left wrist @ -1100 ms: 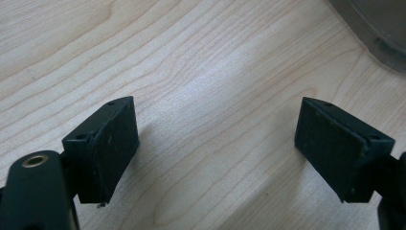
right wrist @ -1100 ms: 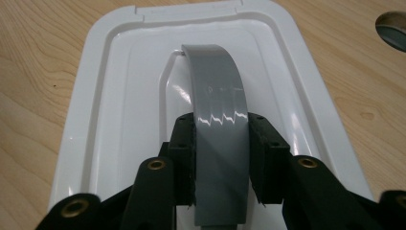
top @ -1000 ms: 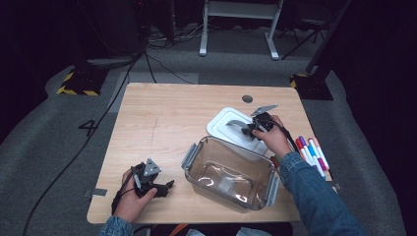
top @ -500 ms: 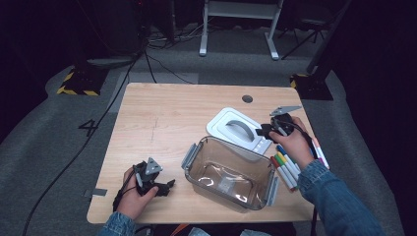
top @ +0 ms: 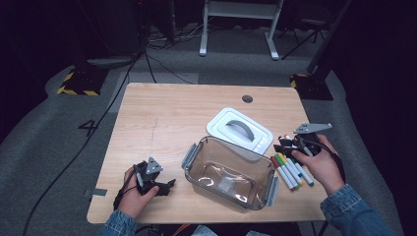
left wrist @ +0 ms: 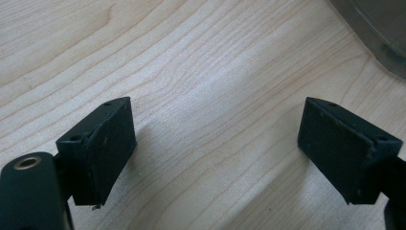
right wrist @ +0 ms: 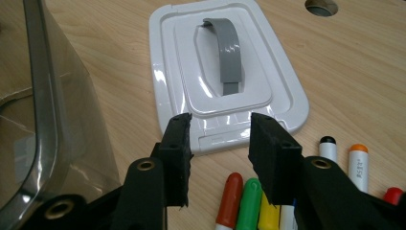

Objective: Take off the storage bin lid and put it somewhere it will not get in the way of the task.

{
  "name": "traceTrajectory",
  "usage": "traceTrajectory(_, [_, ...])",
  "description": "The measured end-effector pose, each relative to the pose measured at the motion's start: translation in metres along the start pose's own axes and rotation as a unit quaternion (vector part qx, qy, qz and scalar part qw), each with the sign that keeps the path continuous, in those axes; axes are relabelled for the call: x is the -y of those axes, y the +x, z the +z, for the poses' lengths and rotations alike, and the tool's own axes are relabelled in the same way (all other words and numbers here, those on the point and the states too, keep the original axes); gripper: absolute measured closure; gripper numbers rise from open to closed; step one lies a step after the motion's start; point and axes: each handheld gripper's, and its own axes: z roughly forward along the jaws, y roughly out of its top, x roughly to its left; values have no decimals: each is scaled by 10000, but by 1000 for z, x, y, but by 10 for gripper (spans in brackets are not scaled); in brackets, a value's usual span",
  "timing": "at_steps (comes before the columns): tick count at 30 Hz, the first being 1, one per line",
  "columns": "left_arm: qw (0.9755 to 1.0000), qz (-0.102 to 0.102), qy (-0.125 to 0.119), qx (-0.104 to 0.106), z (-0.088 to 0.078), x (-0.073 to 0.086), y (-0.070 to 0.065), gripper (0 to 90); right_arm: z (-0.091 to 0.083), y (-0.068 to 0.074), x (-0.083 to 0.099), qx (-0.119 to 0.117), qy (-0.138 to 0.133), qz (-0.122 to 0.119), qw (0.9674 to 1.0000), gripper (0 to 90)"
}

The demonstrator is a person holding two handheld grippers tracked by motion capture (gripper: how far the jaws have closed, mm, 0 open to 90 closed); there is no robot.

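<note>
The right hand-held gripper [top: 287, 146] has swung off the white lid [top: 239, 129] to hover over the markers [top: 290, 170] just below it, jaws just opening, spread with nothing between them. Likely a marker pickup for the clear bin [top: 228, 173]. The left hand-held gripper [top: 164, 186] rests spread on the tabletop [top: 162, 113].

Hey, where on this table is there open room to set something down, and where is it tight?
The far left of the table, from the far edge to the clear box, is bare wood. So is the strip between the left claw and the box. It is crowded on the right, where the white lid, the markers and the right claw sit close.
</note>
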Motion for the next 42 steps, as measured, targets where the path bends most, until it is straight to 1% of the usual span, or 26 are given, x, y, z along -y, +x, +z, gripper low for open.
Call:
traceTrajectory(1, [10000, -3, 1, 6, 0, 0, 0, 134, -1, 1, 3, 34, -4, 2, 10000, 595])
traceTrajectory(2, [10000, -3, 0, 6, 0, 0, 0, 134, -3, 3, 7, 35, 108, 79, 9999, 595])
traceTrajectory(4, [10000, -4, 1, 7, 0, 0, 0, 133, -4, 4, 13, 28, 101, 177, 9998, 585])
traceTrajectory(5, [10000, -2, 2, 8, 0, 0, 0, 134, -4, 5, 16, 41, 146, 235, 9996, 586])
traceTrajectory(8, [10000, -38, 2, 20, 1, 0, -1, 133, -2, 7, 27, 122, 149, 201, 9996, 602])
traceTrajectory(11, [10000, -60, -1, 25, 1, 0, -1, 132, 3, 8, 37, 89, 242, 257, 9993, 622])
traceTrajectory(15, [10000, -53, -2, 27, 1, 0, -1, 132, 10, 10, 47, 79, 438, 266, 9987, 638])
traceTrajectory(16, [10000, -54, -2, 26, 1, 0, -1, 133, 13, 10, 51, 109, 507, 193, 9985, 640])
traceTrajectory(17, [10000, -38, 4, 11, 1, 0, -1, 133, 15, 10, 53, 126, 551, 182, 9982, 647])
traceTrajectory(20, [10000, 12, 16, -2, 0, 0, 0, 136, 22, 10, 66, 169, 736, 229, 9969, 667])
traceTrajectory(21, [10000, -5, 2, 0, 0, 0, -1, 136, 24, 10, 70, 159, 741, 252, 9968, 663])
traceTrajectory(22, [10000, -5, 2, 0, 0, 0, -1, 136, 24, 10, 70, 159, 741, 252, 9968, 663])
traceTrajectory(24, [10000, -29, 2, 8, 0, 0, -1, 136, 25, 12, 77, 125, 743, 321, 9966, 663])
traceTrajectory(25, [10000, -32, -2, 9, 0, 0, -2, 136, 26, 12, 78, 128, 775, 333, 9964, 664])
traceTrajectory(27, [10000, -32, -1, 11, 0, 0, -1, 136, 26, 14, 81, 141, 651, 372, 9971, 662])
traceTrajectory(29, [10000, -8, 4, 6, 0, 0, -1, 136, 25, 14, 82, 197, 672, 340, 9970, 667])
traceTrajectory(31, [10000, -35, -1, 14, 0, 0, -1, 136, 24, 15, 82, 258, 683, 312, 9968, 667])
traceTrajectory(33, [10000, 0, 9, 12, 0, 0, -1, 136, 24, 15, 83, 324, 663, 308, 9968, 672])
traceTrajectory(38, [10000, -10, 5, 22, 0, 0, -1, 134, 25, 16, 83, 465, 646, 299, 9964, 686])
traceTrajectory(39, [10000, -10, 5, 22, 0, 0, -1, 134, 25, 16, 83, 516, 682, 295, 9959, 688])
traceTrajectory(40, [10000, -10, 5, 21, 0, 0, -1, 134, 25, 16, 84, 519, 770, 301, 9952, 693])
traceTrajectory(42, [10000, -11, 5, 22, 0, 0, -1, 134, 28, 16, 86, 494, 835, 300, 9948, 695])
